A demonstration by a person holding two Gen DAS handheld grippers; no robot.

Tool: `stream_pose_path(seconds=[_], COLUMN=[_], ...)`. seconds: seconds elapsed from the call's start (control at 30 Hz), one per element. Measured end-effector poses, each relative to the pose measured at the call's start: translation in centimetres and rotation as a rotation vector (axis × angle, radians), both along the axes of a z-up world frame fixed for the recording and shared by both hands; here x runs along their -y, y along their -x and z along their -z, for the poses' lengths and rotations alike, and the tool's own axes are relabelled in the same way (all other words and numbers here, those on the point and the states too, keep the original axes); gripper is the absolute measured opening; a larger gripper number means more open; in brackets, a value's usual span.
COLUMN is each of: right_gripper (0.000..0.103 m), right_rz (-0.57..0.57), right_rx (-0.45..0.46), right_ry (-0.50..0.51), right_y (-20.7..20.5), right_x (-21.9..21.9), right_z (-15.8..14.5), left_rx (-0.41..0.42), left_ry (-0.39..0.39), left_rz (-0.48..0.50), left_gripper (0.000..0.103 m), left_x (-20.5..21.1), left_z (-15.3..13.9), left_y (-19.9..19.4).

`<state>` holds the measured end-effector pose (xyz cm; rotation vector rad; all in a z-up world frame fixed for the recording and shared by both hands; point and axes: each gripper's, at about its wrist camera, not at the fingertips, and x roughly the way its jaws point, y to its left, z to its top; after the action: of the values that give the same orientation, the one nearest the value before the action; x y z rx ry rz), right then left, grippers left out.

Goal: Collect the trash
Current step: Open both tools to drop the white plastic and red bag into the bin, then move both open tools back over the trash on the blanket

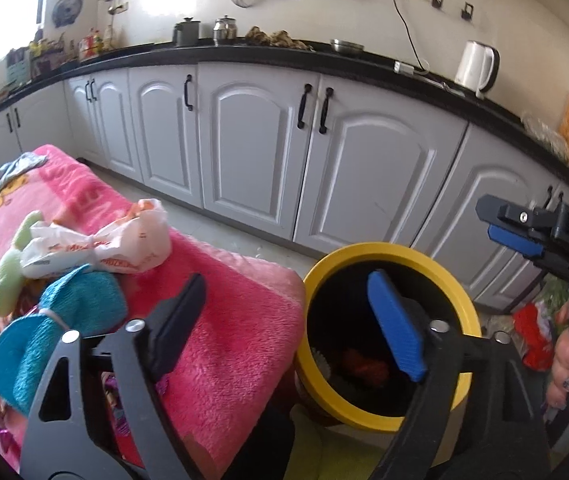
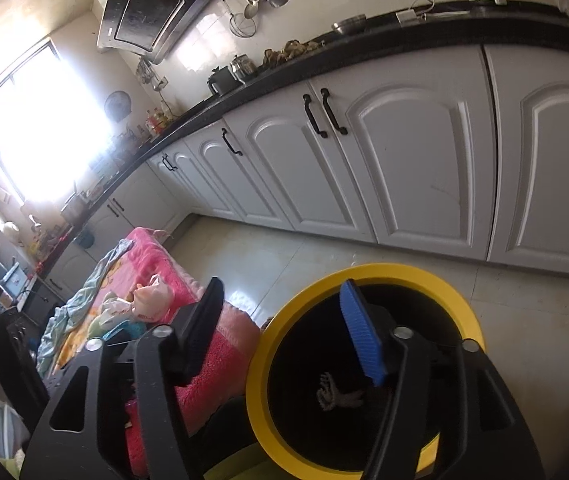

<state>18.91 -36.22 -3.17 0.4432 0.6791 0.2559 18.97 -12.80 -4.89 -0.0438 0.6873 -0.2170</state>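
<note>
While both grippers' fingers gape empty over yellow-rimmed bin (image 2: 262,364), pink blanket (image 1: 228,344) holds wrappers (image 1: 96,248); white kitchen cabinets (image 1: 252,148) behind

fluffy pink blanket (image 1: 224,320), smooth yellow-rimmed bin (image 1: 388,251), crinkled plastic bag (image 1: 124,240)

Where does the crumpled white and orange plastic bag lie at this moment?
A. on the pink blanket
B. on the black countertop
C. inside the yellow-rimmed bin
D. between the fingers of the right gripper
A: the plastic bag rests on the pink blanket, beside the teal cloth, apart from the yellow-rimmed bin; both grippers are open and empty.
</note>
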Motion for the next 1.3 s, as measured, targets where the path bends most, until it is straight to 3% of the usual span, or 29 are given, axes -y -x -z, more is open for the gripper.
stream_pose_path(seconds=[0.07, 0.27, 0.8, 1.3], right_gripper=[0.071, 0.080, 0.089, 0.092], right_rz=[0.002, -0.004, -0.135, -0.284], right_rx=[0.012, 0.064, 0.217, 0.274], right_ry=[0.009, 0.060, 0.145, 0.212], right_y=[0.3, 1.1, 4.2, 6.5], right_x=[-0.3, -1.9, -7.2, -12.9], right_z=[-0.3, -1.5, -5.0, -5.6], left_rx=[0.012, 0.054, 0.145, 0.179], left_ry=[0.015, 0.041, 0.094, 0.126], left_rz=[-0.012, -0.046, -0.208, -0.396], left_gripper=[0.088, 0.092, 0.092, 0.092], left_x=[-0.8, -2.9, -10.6, -18.6], left_z=[-0.5, -2.3, -6.6, -8.1], left_y=[0.5, 1.9, 5.8, 9.1])
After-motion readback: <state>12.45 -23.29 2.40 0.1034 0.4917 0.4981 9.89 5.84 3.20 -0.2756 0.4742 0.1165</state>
